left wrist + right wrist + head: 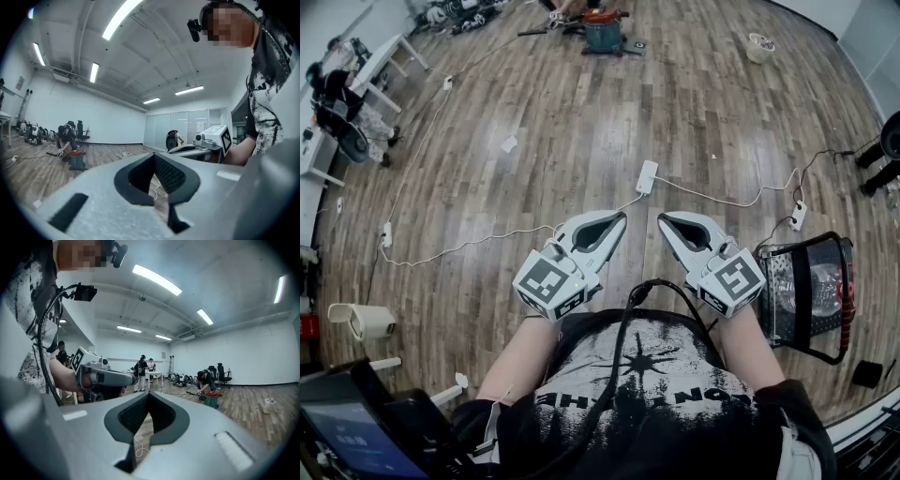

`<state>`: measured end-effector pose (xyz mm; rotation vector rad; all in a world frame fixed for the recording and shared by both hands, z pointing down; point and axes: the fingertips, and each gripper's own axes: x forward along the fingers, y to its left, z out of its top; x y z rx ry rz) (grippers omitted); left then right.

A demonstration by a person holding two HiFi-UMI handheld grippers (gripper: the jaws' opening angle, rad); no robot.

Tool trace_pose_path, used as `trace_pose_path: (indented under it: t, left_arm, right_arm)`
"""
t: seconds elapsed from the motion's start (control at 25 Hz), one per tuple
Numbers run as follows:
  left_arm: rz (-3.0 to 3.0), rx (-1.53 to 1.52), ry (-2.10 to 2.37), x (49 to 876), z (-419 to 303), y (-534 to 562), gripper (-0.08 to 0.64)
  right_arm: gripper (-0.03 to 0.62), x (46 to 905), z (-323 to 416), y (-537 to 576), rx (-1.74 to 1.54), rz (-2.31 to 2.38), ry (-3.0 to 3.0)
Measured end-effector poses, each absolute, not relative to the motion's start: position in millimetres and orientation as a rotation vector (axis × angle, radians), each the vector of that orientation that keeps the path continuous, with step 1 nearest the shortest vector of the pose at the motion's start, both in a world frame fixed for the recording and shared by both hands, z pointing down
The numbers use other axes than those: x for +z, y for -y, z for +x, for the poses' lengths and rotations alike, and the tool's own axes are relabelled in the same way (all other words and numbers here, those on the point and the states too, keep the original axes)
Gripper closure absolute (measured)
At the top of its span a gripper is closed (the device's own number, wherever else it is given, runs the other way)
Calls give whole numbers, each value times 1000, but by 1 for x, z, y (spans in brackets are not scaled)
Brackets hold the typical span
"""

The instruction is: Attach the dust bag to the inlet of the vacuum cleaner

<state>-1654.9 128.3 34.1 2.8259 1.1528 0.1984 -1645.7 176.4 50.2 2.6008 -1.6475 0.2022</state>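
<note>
**Entry: start position, both tools idle**

Both tools are held in front of the chest, low centre of the head view. The left gripper point(617, 219) is recorded with its jaws closed together and nothing between them. The same is noted for the right gripper point(666, 219): pads met, empty.

The vacuum cleaner point(602, 34), taken to be the teal drum with a red top, is found at the top centre of the head view, well apart from both grippers. A crouched person point(65, 139) is seen just beside it in the left gripper view. No dust bag can be made out in any view. The task is judged not yet begun.

Risks noted:
- A white cable point(478, 242) and a power strip point(647, 176) lie on the wooden floor point(581, 122) between the grippers and the drum. A foot could be caught on the approach.
- A black cable point(623, 328) hangs down the chest, close to both grippers. It could be snagged when the arms are extended.
- The space at the drum is shared, so a collision with the crouched person is possible.
- If the jaws are not opened first, the bag would likely be pushed or crumpled rather than gripped.
- If the bag is gripped by its soft body, its opening could be seated askew on the inlet.
</note>
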Motion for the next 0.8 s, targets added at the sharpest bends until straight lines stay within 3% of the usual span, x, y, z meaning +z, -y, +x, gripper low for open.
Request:
trace_pose_path:
  t: [0.8]
  left_arm:
    - [2850, 243, -1143, 38, -1658, -131, 560]
  right_arm:
    - [584, 47, -1643, -178, 185, 2645, 1712]
